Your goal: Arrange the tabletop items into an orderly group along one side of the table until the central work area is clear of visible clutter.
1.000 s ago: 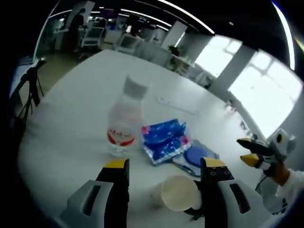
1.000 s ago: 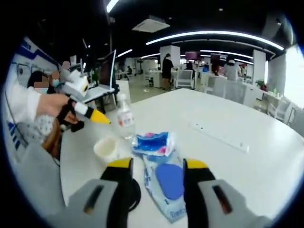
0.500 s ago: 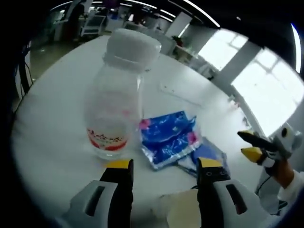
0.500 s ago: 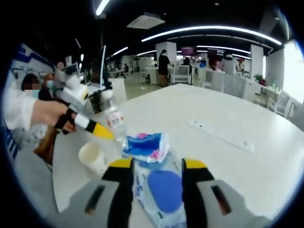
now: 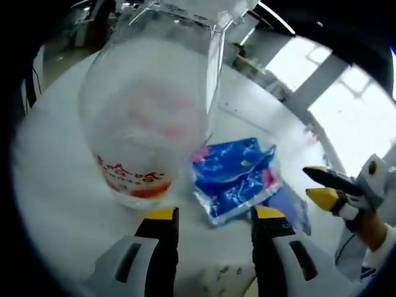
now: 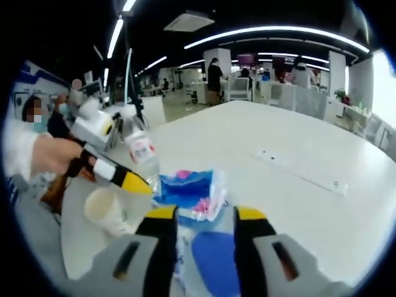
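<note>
While both hand-held grippers stand spread, the clear bottle (image 5: 151,111) looks empty, paper cup (image 6: 104,210) beside it

A clear plastic bottle (image 5: 151,117) with a red label stood upright on the white table (image 5: 55,204), very near in the left gripper view; its top was cut off by the edge of the picture. Just to its right lay a blue tissue pack (image 5: 238,176) with pink marks, flat and a little crumpled. In the right gripper view the bottle (image 6: 143,154) stood at the left of the blue pack (image 6: 189,189). A white paper cup (image 6: 104,210) stood upright near the table edge, left of the bottle. Nearer lay a wet-wipe packet (image 6: 213,263) with a blue oval lid, touching the blue pack.
</note>
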